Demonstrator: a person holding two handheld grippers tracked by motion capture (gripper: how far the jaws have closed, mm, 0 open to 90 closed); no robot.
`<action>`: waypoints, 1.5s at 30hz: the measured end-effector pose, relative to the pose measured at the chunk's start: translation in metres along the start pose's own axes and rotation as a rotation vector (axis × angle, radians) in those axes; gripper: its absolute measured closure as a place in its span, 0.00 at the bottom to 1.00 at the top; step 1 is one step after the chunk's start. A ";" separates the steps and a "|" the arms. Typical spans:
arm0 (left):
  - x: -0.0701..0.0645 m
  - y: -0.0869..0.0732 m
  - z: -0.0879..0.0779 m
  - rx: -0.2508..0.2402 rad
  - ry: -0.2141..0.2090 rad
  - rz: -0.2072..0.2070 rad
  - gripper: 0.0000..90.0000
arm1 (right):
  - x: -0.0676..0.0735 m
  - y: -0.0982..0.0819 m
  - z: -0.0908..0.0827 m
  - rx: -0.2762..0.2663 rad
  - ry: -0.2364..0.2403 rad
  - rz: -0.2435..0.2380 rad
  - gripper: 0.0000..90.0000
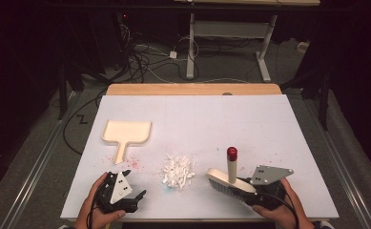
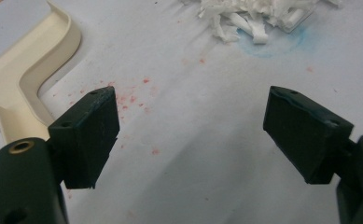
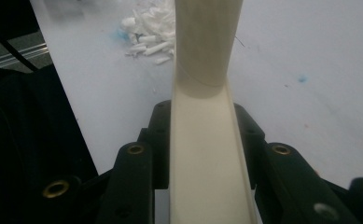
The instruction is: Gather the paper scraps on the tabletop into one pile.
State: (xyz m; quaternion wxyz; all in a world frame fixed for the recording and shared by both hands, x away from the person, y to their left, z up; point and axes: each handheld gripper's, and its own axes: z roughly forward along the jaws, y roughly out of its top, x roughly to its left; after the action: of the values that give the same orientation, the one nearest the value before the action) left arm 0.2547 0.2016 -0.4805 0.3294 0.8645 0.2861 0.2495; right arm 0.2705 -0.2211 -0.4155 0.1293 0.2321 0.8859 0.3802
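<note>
Sweeping is the work in hand: the right gripper [image 1: 250,188] is clenched on the brush [image 1: 228,183], its jaws clamped on either side of the cream body. The red-capped handle stands upright above the head; the brush head's long axis runs away from the gripper toward the pile of white shreds [image 1: 177,171], which lies just beyond the brush's far end on the surface [image 1: 250,124]. The right hand is nearer the pile. The left gripper [image 1: 134,195] is released, jaws spread and empty. The dustpan [image 1: 126,133] lies ahead of it and to its left, handle pointing back toward it.
</note>
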 end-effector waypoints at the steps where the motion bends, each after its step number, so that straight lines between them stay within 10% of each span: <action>1: 0.000 0.000 0.000 -0.004 0.000 -0.004 0.19 | 0.001 0.003 0.005 -0.007 0.000 -0.007 0.76; 12: -0.001 -0.001 0.001 0.005 -0.005 -0.004 0.20 | 0.005 0.036 0.046 -0.088 0.005 -0.050 0.76; 35: 0.000 0.001 0.002 0.008 0.002 -0.006 0.20 | -0.032 -0.015 -0.048 0.003 0.005 0.021 0.76; 45: 0.003 0.002 0.002 0.004 0.013 -0.010 0.20 | -0.058 -0.023 -0.045 0.114 0.036 0.084 0.76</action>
State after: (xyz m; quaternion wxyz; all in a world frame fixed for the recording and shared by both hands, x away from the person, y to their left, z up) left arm 0.2582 0.2016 -0.4795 0.3270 0.8620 0.2933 0.2529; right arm 0.2946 -0.2920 -0.3995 0.0839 0.2694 0.8978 0.3381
